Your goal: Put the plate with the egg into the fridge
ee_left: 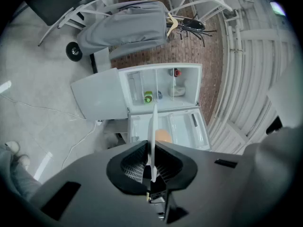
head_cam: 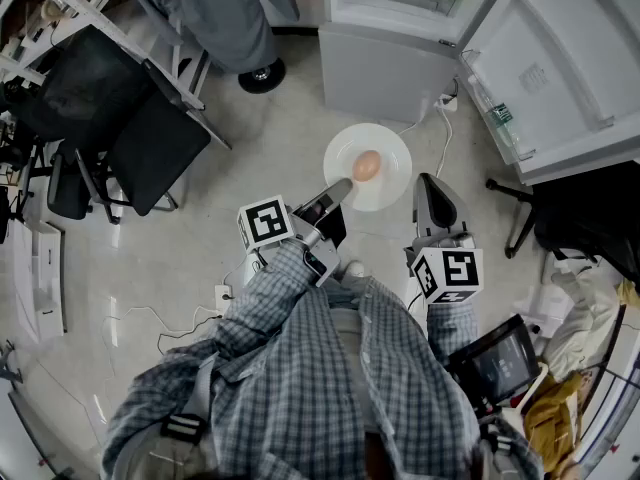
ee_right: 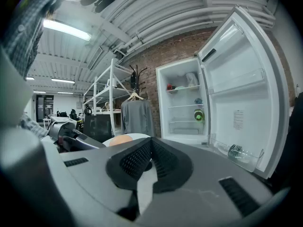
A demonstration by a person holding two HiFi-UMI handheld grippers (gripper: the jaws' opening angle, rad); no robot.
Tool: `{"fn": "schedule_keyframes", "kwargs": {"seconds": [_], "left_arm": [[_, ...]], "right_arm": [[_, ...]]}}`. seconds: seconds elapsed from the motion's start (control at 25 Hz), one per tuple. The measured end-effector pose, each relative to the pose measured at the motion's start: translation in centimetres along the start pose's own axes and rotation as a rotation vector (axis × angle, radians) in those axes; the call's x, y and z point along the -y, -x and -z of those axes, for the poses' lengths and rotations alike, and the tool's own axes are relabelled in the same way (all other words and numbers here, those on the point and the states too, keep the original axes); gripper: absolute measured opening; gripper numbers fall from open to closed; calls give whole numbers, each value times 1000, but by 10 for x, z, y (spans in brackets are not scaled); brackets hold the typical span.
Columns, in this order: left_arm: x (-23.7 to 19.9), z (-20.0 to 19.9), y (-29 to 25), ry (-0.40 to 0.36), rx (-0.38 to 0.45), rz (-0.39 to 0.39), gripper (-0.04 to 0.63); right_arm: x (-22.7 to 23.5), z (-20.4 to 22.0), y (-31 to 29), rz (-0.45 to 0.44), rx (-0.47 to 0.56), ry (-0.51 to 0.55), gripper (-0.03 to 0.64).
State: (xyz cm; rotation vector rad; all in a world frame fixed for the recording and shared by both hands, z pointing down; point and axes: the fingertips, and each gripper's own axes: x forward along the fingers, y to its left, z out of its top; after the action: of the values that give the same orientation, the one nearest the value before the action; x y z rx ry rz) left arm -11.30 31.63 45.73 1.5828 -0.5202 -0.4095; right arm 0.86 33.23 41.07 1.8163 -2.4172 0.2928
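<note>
Left gripper (head_cam: 338, 190) and right gripper (head_cam: 425, 183) pinch the level plate (head_cam: 392, 148), edge-on in the left gripper view; the head view shows the egg (head_cam: 366, 165) centred.

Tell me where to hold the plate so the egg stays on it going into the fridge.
Grip the plate by its thin outer rim, coming in level from the near side, one gripper on each side. The left gripper and right gripper are both shut on that rim. The egg lies loose in the middle, so two spread holds probably keep it level best.
</note>
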Motion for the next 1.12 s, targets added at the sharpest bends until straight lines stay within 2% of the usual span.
{"fn": "schedule_keyframes", "kwargs": {"seconds": [0.2,0.48,0.68,0.8,1.0,1.12], "left_arm": [[-7,-1,4,-18,-7,-43,28],[-4,-3,2,0,-3,-15,28],[-6,-8,8,-7,-9,-24,28],[-3,-11,10,6,-9,-4,28],[-7,-19,16,-10,-24,-23,28],[-3,-22,18,2,-31,-2,28]], "right_arm": [[-1,-1,0,0,3,5,6],[-4,-2,-2,-7,-4,7,6],[-7,-3,-2,12,-2,4,6],[-11,-3,-2,23,0,7,6],[-17,-5,-3,43,1,9,6],[-21,-5,-3,63,6,4,6]]}}
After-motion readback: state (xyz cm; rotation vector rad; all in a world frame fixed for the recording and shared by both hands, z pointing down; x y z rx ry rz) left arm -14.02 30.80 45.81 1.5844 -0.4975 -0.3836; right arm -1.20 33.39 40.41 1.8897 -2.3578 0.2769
